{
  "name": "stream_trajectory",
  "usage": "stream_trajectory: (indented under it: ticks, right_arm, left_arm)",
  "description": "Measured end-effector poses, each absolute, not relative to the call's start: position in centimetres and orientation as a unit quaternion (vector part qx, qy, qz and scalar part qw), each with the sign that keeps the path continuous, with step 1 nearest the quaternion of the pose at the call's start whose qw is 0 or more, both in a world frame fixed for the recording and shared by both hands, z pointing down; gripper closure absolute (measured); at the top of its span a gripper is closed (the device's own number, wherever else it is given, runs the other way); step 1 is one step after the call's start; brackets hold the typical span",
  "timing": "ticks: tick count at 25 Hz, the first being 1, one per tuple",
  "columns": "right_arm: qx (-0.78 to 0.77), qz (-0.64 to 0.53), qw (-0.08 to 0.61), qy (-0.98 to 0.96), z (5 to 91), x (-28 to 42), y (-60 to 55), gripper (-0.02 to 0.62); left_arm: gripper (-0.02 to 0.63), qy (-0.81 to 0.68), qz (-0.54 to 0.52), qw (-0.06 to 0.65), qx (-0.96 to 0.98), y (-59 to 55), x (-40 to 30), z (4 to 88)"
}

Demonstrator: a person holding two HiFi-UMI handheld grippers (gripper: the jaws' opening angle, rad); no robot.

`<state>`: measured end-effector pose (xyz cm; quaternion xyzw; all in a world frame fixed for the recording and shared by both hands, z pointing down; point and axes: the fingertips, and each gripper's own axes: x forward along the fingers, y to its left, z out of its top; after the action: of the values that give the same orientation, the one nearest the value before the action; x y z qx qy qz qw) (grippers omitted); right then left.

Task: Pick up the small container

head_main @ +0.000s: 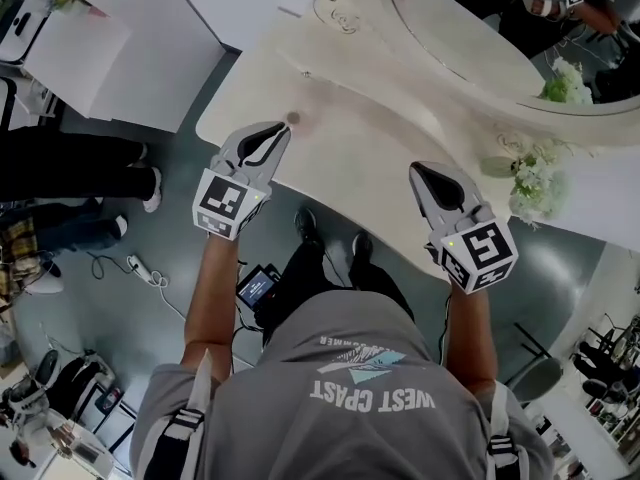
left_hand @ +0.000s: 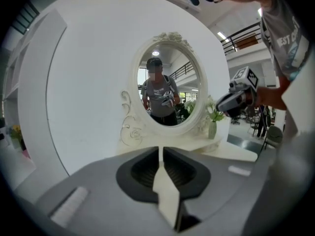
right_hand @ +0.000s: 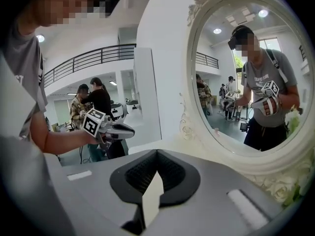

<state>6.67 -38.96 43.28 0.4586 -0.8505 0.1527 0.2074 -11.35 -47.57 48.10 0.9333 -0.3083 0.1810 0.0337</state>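
Note:
A small round brownish container (head_main: 292, 118) sits on the cream vanity table (head_main: 350, 138), near its front left edge. My left gripper (head_main: 283, 128) hovers just short of it, its tips almost at it. In the left gripper view, the left gripper (left_hand: 160, 151) shows a narrow slit between its jaws with nothing in it, and the container is hidden below them. My right gripper (head_main: 415, 168) hangs over the table's front edge further right. Its jaws (right_hand: 156, 154) meet at the tips and hold nothing.
A large oval mirror (head_main: 470, 58) with a carved cream frame stands at the back of the table. A vase of white flowers (head_main: 535, 183) stands at the right end. White cabinets (head_main: 120, 48) are at the left, and people stand in the background.

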Motion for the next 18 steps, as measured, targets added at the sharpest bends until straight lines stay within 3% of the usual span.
stream_trajectory:
  ticks: [7,18]
  right_arm:
    - [0.459,0.179,0.221,-0.841,46.0,7.0,-39.9,0.594]
    - [0.449,0.227,0.249,-0.827,52.4,7.0,-41.7,0.594]
  left_arm:
    - [0.544,-0.312,0.206,0.051,0.926,-50.8,-10.9,53.5]
    - [0.426,-0.314,0.249,0.088,0.912,-54.6,-10.0,64.4]
